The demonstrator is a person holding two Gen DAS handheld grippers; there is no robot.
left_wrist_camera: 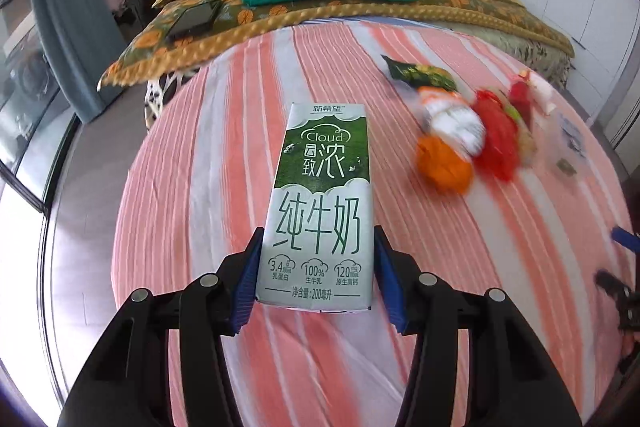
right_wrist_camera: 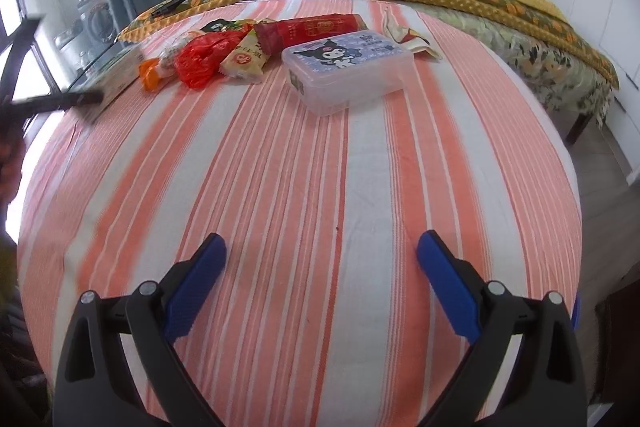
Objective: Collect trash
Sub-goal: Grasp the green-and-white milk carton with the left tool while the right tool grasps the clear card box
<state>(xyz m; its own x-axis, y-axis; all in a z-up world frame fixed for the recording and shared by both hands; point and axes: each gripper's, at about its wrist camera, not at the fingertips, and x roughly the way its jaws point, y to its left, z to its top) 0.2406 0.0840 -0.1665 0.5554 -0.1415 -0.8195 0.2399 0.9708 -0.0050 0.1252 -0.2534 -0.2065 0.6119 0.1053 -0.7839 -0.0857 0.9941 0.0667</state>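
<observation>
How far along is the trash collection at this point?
Early stage. Nothing visibly collected: no bin or bag shows. In hand: the left gripper is shut on the milk carton. Left: the red wrapper, the beige snack packet and the long red packet lie on the striped sheet; the right gripper is open.

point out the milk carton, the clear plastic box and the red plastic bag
milk carton (left_wrist_camera: pixel 320 211): left wrist view, middle of its printed front face
clear plastic box (right_wrist_camera: pixel 347 67): right wrist view, on its lid with the cartoon sticker
red plastic bag (right_wrist_camera: pixel 200 59): right wrist view, middle of the crumpled bag
</observation>
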